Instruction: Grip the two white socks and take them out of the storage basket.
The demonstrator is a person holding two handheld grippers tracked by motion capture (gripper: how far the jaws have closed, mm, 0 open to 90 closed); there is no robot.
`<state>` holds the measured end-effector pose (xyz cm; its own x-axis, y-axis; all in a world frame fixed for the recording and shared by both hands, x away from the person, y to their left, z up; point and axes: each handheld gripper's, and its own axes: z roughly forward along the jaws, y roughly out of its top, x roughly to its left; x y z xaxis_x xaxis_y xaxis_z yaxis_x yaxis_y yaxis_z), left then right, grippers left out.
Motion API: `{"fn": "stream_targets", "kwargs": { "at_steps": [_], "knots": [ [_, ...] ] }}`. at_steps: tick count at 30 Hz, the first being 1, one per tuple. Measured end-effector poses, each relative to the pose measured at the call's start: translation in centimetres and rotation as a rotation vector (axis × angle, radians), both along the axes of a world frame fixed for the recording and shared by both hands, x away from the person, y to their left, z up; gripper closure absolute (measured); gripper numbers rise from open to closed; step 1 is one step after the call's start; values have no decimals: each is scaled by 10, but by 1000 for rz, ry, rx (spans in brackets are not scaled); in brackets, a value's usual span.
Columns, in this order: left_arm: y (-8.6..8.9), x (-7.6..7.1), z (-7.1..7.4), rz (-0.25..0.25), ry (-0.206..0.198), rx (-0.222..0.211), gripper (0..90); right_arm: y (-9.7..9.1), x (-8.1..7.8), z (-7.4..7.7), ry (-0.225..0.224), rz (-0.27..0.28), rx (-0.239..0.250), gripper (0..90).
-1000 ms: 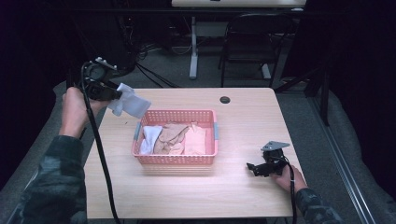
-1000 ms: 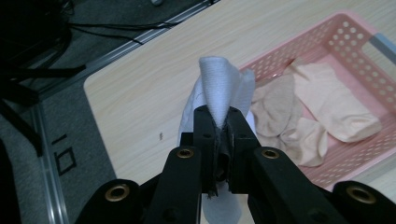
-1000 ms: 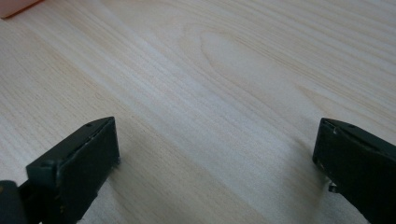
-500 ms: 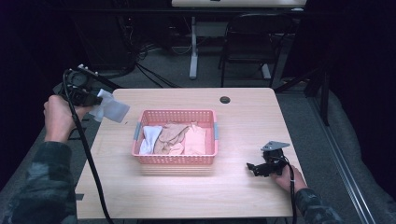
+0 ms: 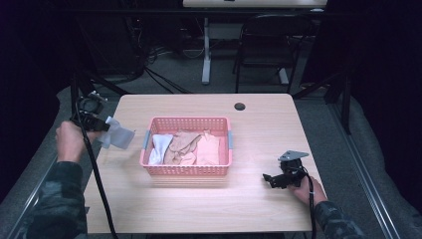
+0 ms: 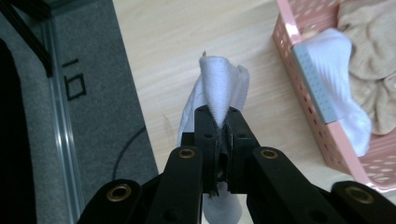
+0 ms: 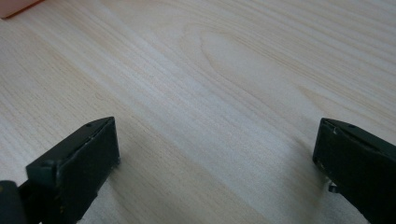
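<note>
Left gripper (image 6: 218, 122), jaws clamped on a white sock (image 6: 219, 95) hanging from their tips beside the pink basket (image 5: 186, 171): lower until the sock drapes flat on the table (image 5: 259, 129) before releasing; right gripper (image 5: 272, 179) rests wide open, empty.

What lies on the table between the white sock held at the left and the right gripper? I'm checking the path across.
In the high view, the pink basket of socks sits between the white sock and the right gripper.
</note>
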<state>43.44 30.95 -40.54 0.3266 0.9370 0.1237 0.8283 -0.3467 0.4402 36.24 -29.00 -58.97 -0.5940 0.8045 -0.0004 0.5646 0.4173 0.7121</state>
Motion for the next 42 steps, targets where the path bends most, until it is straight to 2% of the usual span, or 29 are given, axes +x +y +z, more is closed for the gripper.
{"fn": "stream_targets", "kwargs": {
  "at_steps": [1,11,18,27,30,33,34,36,37,38,39,42],
  "knots": [
    [0,0,0,0,0,0,857,0,0,0,0,0,0,0],
    [4,1,-59,25,85,-57,856,1,0,0,2,8,0,0],
    [9,1,-96,47,123,-81,855,1,0,0,3,9,0,0],
    [8,0,-135,74,160,-107,834,1,-1,0,4,8,0,0],
    [9,0,-139,75,168,-112,815,1,-1,0,5,8,0,0],
    [10,-1,-141,73,170,-122,758,1,-1,0,5,8,0,0],
    [10,0,-141,61,186,-125,713,1,-1,0,5,7,0,0],
    [11,-1,-139,63,193,-122,584,1,-1,0,5,8,0,0],
    [11,-2,-136,66,174,-126,513,1,-1,0,5,7,0,0],
    [13,-5,-128,71,145,-133,408,1,-1,0,3,9,0,0],
    [13,-5,-128,71,145,-133,365,1,-1,0,3,9,0,0],
    [15,-9,-111,73,106,-156,293,1,-1,0,5,7,0,0]
  ]
}}
